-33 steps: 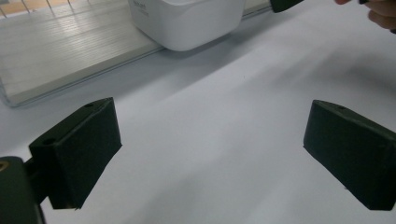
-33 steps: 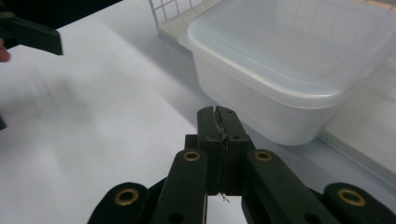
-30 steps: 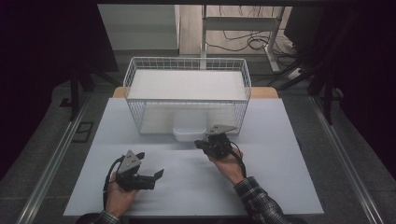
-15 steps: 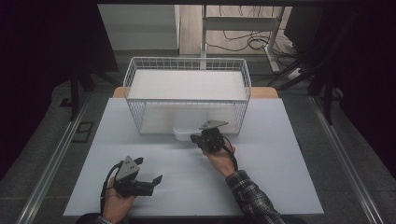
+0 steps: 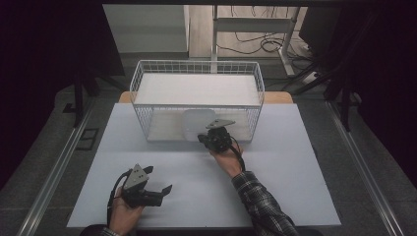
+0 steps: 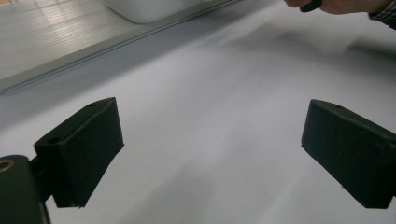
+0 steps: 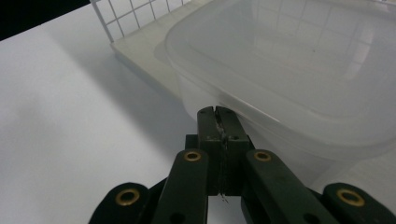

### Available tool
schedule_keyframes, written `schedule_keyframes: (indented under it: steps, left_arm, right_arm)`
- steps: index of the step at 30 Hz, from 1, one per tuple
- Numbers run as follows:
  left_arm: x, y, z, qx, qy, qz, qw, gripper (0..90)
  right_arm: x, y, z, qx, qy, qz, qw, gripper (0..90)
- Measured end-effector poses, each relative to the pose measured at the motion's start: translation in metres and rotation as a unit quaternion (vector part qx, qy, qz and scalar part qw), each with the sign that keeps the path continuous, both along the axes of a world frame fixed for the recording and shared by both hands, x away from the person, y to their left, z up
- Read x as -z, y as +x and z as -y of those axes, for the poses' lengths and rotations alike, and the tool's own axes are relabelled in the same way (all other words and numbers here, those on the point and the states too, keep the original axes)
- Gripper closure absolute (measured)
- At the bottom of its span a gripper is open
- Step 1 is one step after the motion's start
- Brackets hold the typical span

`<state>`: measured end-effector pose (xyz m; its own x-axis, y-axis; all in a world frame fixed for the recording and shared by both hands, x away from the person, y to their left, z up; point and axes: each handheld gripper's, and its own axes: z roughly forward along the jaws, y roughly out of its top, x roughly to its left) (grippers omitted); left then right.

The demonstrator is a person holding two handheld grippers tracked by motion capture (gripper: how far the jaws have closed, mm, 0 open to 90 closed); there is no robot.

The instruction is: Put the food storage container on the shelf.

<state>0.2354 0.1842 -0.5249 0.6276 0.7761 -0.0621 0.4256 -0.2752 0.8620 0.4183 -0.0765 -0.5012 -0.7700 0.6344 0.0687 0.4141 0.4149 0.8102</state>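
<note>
Since a second ago the right gripper [image 5: 205,139] has slid forward across the table [image 5: 295,187] toward the wire basket [image 5: 142,105], and its tips now sit right at the rim of the plastic tub [image 5: 194,123]. The left gripper [image 5: 164,189] has stayed where it was, near the front left of the table.

In the right gripper view the two black jaws are pressed flat together with nothing between them, just below the lip of the tub [image 7: 299,70]; whether they touch it I cannot tell. In the left gripper view the jaws stand spread wide over bare table.

The tub is a pale, cloudy, see-through plastic box with rounded corners and a thick rolled rim. It sits under the basket's shelf, on the board at the basket's front edge, its near corner toward the right gripper.
</note>
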Motion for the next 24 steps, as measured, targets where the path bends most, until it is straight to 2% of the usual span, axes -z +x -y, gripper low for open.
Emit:
schedule_keyframes:
  steps: [6, 16, 22, 24]
  left_arm:
    - [0.000, 0.001, -0.001, 0.006, -0.008, 0.001, 0.9999, 5.2]
    - [0.001, 0.002, 0.000, 0.011, -0.007, -0.006, 0.9999, 5.0]
    - [0.001, 0.002, 0.000, 0.011, -0.011, -0.014, 0.9998, 5.2]
    - [0.001, 0.002, -0.001, 0.010, -0.011, -0.013, 0.9998, 5.1]
  right_arm:
    - [-0.001, 0.009, -0.007, 0.003, -0.007, 0.006, 1.0000, 89.1]
    - [0.000, 0.022, -0.011, 0.018, -0.015, 0.006, 0.9997, 89.0]
    - [-0.002, 0.023, -0.011, 0.017, -0.017, 0.006, 0.9997, 88.5]
    - [-0.002, 0.021, -0.010, 0.015, -0.020, 0.008, 0.9997, 84.0]
